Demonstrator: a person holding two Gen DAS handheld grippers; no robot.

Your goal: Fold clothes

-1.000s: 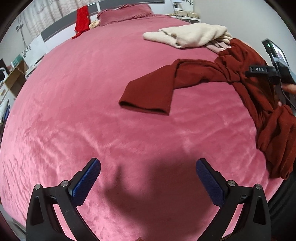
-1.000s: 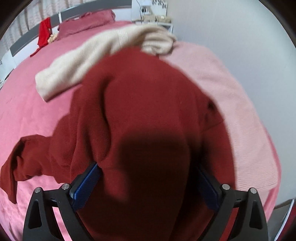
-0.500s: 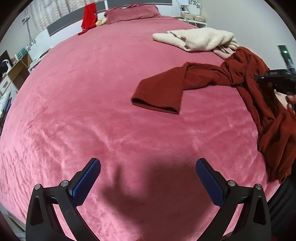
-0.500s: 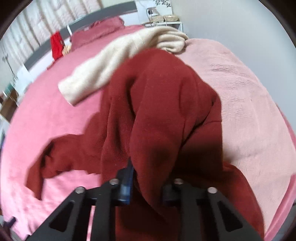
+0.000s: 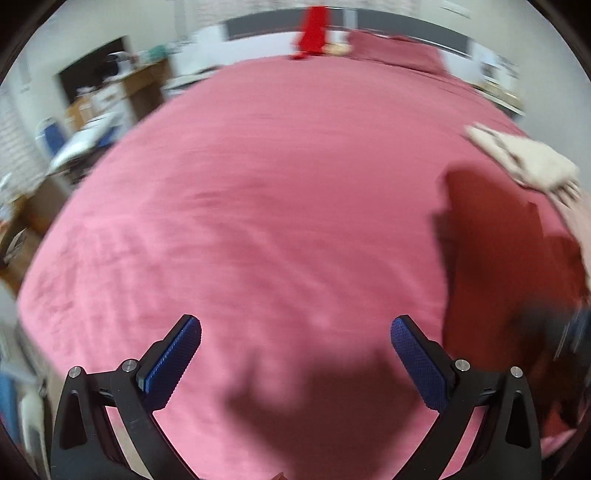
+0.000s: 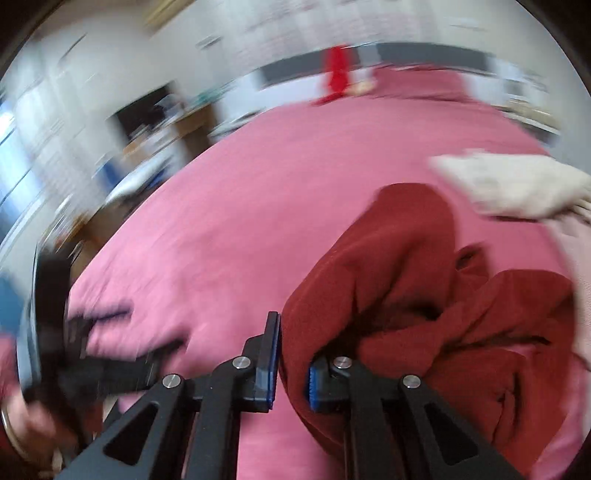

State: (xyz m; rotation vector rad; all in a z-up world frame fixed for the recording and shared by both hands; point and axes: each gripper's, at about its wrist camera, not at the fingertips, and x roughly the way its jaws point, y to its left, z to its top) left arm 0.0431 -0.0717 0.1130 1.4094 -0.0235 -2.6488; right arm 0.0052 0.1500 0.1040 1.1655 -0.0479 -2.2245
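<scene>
A dark red sweater (image 6: 413, 280) lies bunched on the pink bed (image 6: 258, 206). My right gripper (image 6: 291, 369) is shut on a fold of it at its near edge. In the left wrist view the sweater (image 5: 495, 258) shows at the right side. My left gripper (image 5: 295, 354) is open and empty above bare bedspread (image 5: 277, 203), left of the sweater. Both views are blurred by motion. The left gripper and the hand that holds it (image 6: 55, 332) show blurred at the left of the right wrist view.
A cream sweater (image 6: 517, 184) lies beyond the red one, with a pale pink garment (image 6: 576, 258) at the right edge. A red cloth (image 5: 314, 33) hangs on the headboard by a pillow (image 5: 395, 51). Desk and shelves (image 5: 110, 99) stand left of the bed.
Both grippers have swung left, so the views now face the left side of the room. The right gripper stays shut on the red sweater and has dragged it along.
</scene>
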